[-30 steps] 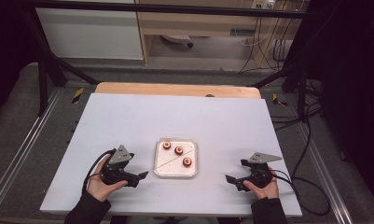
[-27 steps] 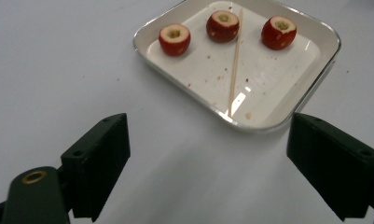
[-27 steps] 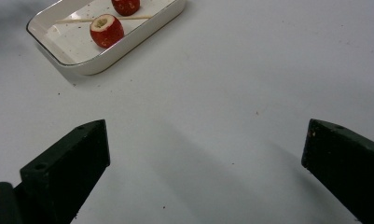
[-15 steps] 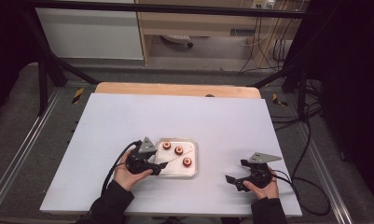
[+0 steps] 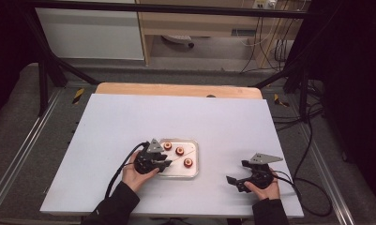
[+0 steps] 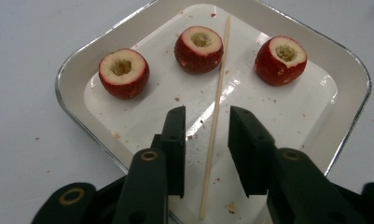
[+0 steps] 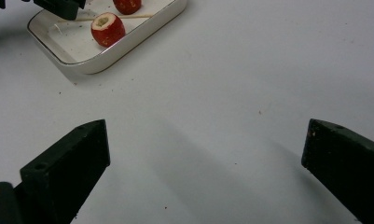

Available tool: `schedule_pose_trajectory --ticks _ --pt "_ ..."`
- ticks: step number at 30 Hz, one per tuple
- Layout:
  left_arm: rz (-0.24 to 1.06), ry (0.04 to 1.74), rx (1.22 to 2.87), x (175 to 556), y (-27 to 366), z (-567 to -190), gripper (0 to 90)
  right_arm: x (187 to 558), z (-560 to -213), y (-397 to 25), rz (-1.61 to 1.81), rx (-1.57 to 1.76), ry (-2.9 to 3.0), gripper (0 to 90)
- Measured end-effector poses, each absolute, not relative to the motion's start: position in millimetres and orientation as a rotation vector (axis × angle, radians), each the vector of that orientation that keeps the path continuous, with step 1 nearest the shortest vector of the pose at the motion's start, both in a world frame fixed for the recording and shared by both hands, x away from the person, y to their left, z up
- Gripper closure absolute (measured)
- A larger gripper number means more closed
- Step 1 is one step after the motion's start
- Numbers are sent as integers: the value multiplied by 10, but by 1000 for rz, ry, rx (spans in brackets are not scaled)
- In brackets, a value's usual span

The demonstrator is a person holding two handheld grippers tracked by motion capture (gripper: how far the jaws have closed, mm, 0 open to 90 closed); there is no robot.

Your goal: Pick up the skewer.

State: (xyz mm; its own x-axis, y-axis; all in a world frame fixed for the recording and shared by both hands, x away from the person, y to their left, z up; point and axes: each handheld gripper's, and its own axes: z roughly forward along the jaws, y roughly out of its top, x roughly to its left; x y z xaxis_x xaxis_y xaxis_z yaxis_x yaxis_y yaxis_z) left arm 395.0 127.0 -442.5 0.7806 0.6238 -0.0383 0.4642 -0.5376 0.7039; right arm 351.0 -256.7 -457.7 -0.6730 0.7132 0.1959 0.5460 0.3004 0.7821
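A: Left gripper view: the left claw (image 6: 206, 140) hangs released over the near end of the tray (image 6: 77, 65), its jaws standing either side of the skewer (image 6: 216, 112) without touching it.

B: And the fruit?

A: Three cored red fruits (image 6: 123, 73) sit beyond the jaw tips, well clear. I'd lower straight down, keep the stick centred, then close gently so it doesn't roll or flick away.

B: The other hand?

A: The right claw (image 5: 245, 174) rests on the table (image 5: 129, 117), spread wide and holding nothing, the tray off ahead to its left.
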Motion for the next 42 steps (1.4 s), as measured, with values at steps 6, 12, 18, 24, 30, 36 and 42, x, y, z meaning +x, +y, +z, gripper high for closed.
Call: schedule_pose_trajectory --ticks 6,12,18,24,30,36,42 --pt "316 786 2250 3946 1238 -4458 786 3509 -4573 -2570 1315 1169 2372 15" --pt "330 785 2245 3936 1225 -4467 823 3510 -4577 -2567 1313 1169 2373 15" --pt "332 772 2243 3926 1227 -4474 873 3510 -4578 -2565 1311 1171 2375 15" --pt "322 761 2233 3922 1241 -4481 883 3512 -4580 -2566 1307 1167 2378 15" --pt "311 736 2199 3888 1261 -4436 885 3511 -4579 -2565 1308 1165 2379 15" --pt "303 716 2169 3849 1284 -4367 885 3506 -4572 -2563 1315 1167 2373 15" --pt "295 695 2159 3812 1297 -4277 885 3505 -4538 -2507 1294 1115 2374 7"
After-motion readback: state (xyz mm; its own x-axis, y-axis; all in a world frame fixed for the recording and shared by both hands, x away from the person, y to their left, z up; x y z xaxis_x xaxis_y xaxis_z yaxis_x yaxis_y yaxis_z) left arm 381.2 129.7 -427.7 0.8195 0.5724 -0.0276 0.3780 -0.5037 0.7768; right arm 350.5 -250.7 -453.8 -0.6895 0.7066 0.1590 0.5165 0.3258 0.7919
